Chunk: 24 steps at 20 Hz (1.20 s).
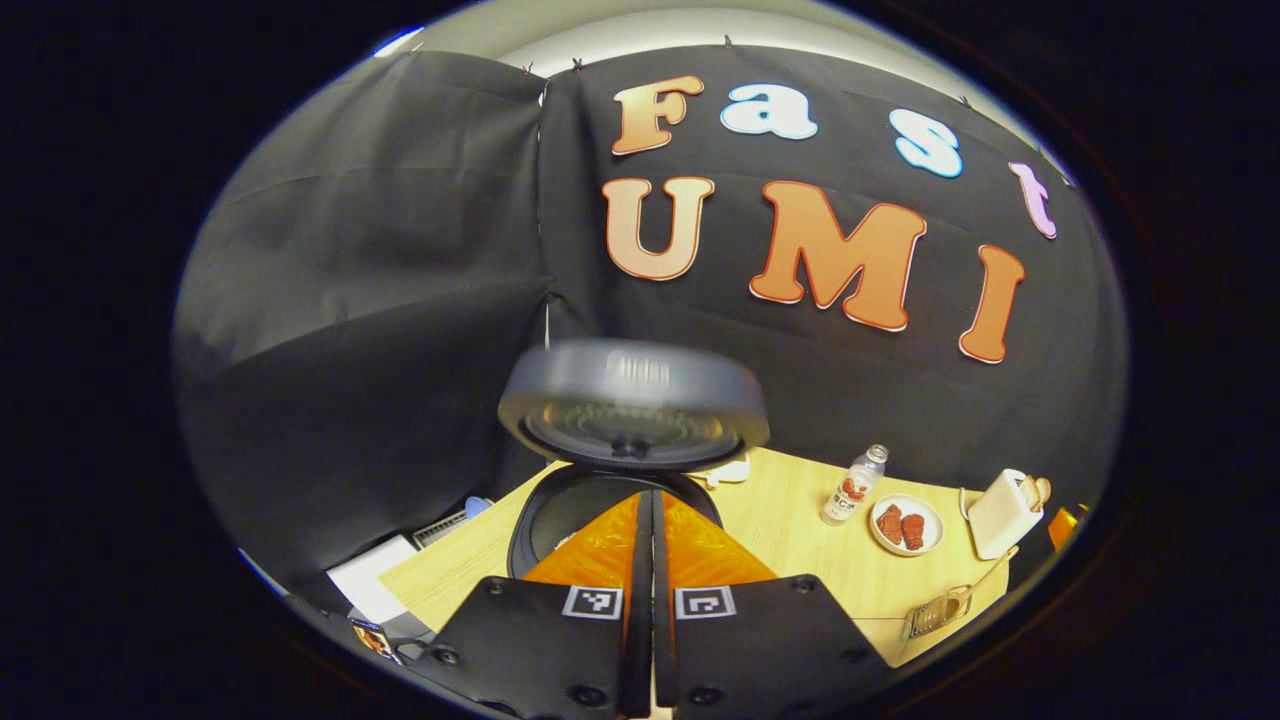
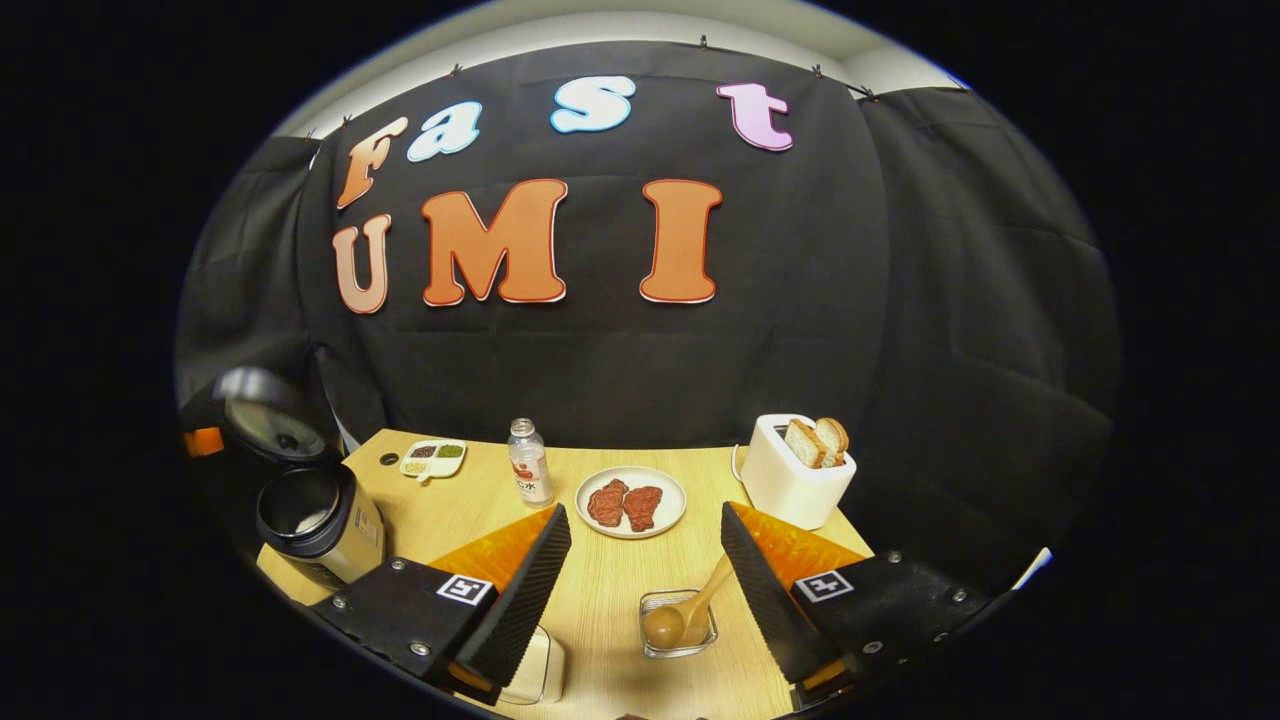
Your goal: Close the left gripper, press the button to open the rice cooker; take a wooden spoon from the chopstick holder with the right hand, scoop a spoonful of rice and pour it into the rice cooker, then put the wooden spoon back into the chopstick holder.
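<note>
The rice cooker (image 1: 560, 520) stands right in front of my left gripper (image 1: 652, 497), whose fingers are pressed together with nothing between them, tips at the cooker's front rim. Its lid (image 1: 633, 405) is up and blurred above the dark pot. In the right gripper view the cooker (image 2: 320, 530) sits at the table's left edge with the lid (image 2: 265, 410) raised. My right gripper (image 2: 645, 520) is open above the table. The wooden spoon (image 2: 690, 605) leans in the clear chopstick holder (image 2: 680, 640), just below and between the fingers, untouched.
On the wooden table (image 2: 480, 500) stand a small bottle (image 2: 528, 463), a plate of meat (image 2: 630, 503), a white toaster with bread (image 2: 795, 470) and a divided seasoning dish (image 2: 433, 457). A pale container (image 2: 535, 670) sits under the right gripper's left finger.
</note>
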### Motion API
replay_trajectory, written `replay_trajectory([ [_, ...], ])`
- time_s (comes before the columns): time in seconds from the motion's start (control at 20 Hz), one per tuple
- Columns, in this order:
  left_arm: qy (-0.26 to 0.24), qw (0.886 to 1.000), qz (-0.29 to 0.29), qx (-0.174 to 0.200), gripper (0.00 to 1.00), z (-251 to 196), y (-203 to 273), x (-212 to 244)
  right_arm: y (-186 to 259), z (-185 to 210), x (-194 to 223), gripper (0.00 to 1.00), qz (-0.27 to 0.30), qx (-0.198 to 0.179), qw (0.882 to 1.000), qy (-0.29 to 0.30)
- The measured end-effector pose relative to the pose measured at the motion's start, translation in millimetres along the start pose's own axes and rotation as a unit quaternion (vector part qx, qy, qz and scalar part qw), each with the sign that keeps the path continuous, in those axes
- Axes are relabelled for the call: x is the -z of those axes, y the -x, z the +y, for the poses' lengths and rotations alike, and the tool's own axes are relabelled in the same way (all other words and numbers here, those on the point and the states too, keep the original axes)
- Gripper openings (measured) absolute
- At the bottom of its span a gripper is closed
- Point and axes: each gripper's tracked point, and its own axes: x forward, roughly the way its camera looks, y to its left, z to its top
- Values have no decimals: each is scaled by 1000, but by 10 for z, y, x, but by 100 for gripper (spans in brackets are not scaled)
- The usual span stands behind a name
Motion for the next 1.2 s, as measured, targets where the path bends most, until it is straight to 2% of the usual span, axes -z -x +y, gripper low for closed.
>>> replay_trajectory([
  [0.05,-15,1000,-16,0,6,-15,69,-48,-16,-33,42,94,4,0,1000,0],
  [0.1,-33,999,-26,1,11,-43,130,-69,-28,-53,72,94,7,0,1000,0],
  [0.15,-48,998,-30,3,6,-126,192,-75,-53,-69,118,94,12,0,1000,0],
  [0.3,-67,996,-56,24,6,-328,350,-160,-123,-147,247,94,28,0,1000,-2],
  [0.4,-77,995,-51,44,31,-473,424,-99,-161,-202,317,94,36,0,999,-2],
  [0.55,-92,992,-68,52,68,-573,526,-142,-243,-305,465,94,55,1,998,-2],
  [0.6,-100,991,-77,51,61,-601,571,-160,-275,-354,537,95,64,5,998,-6],
  [0.7,-112,988,-94,50,63,-669,661,-198,-350,-445,664,94,80,8,997,-12],
  [0.85,-116,986,-109,54,83,-787,804,-183,-528,-600,911,94,115,14,993,-14],
  [0.9,-118,986,-110,51,73,-811,827,-172,-581,-613,1004,94,131,9,991,-18],
  [1.2,-135,985,-106,30,73,-881,1004,-147,-997,-711,1416,89,187,-10,982,-36],
])
